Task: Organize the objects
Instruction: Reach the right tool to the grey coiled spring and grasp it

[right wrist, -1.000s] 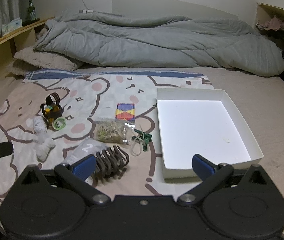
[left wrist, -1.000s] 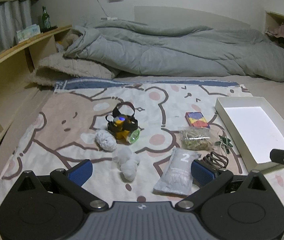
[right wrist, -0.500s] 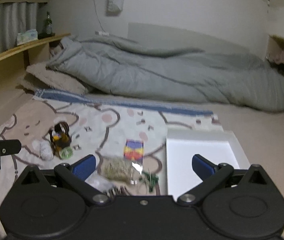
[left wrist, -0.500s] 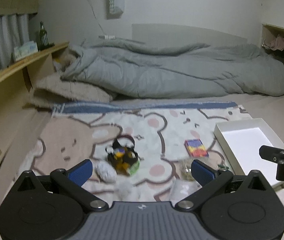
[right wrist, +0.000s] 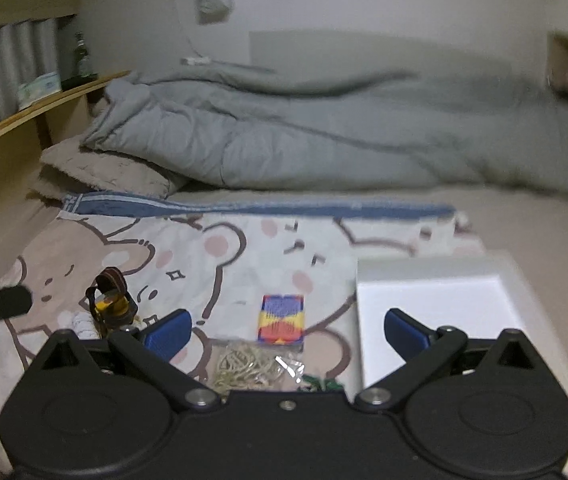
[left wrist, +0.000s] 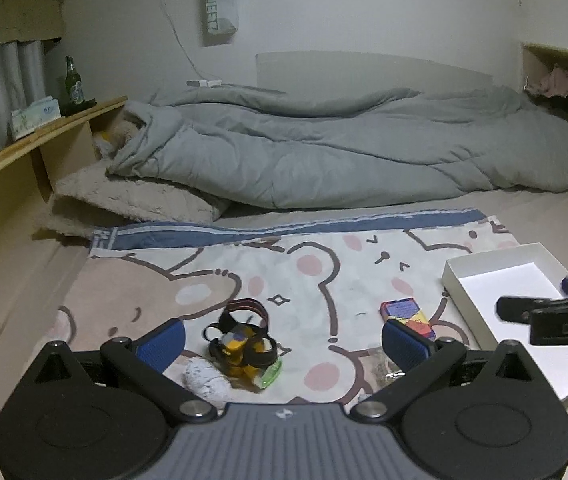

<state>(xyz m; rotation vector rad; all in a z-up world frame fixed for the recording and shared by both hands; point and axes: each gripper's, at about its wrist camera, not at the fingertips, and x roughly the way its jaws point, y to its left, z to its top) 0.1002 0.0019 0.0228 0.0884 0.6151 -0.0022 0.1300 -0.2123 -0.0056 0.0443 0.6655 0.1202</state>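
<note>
Vs 1 s ago both cams tilted up: more wall, items slid to lower frame; grey pouch and dark clips gone from view. Left gripper [left wrist: 283, 340] jaws wide, empty; right gripper [right wrist: 287, 330] jaws wide, empty, view blurry. On bear-print sheet [left wrist: 312, 264]: 1 headlamp [left wrist: 244, 342] lower centre, 1 white wad [left wrist: 206, 378] touching it, 1 colourful box [left wrist: 406, 314], 1 rubber-band bag [right wrist: 252, 362] just below the box, 1 white tray [left wrist: 496, 280] right edge.

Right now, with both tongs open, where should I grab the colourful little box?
Take the colourful box across its two long side edges, coming from above with the right tongs. It lies flat on the bear-print sheet with clear space on both sides, left of the white tray.
</note>
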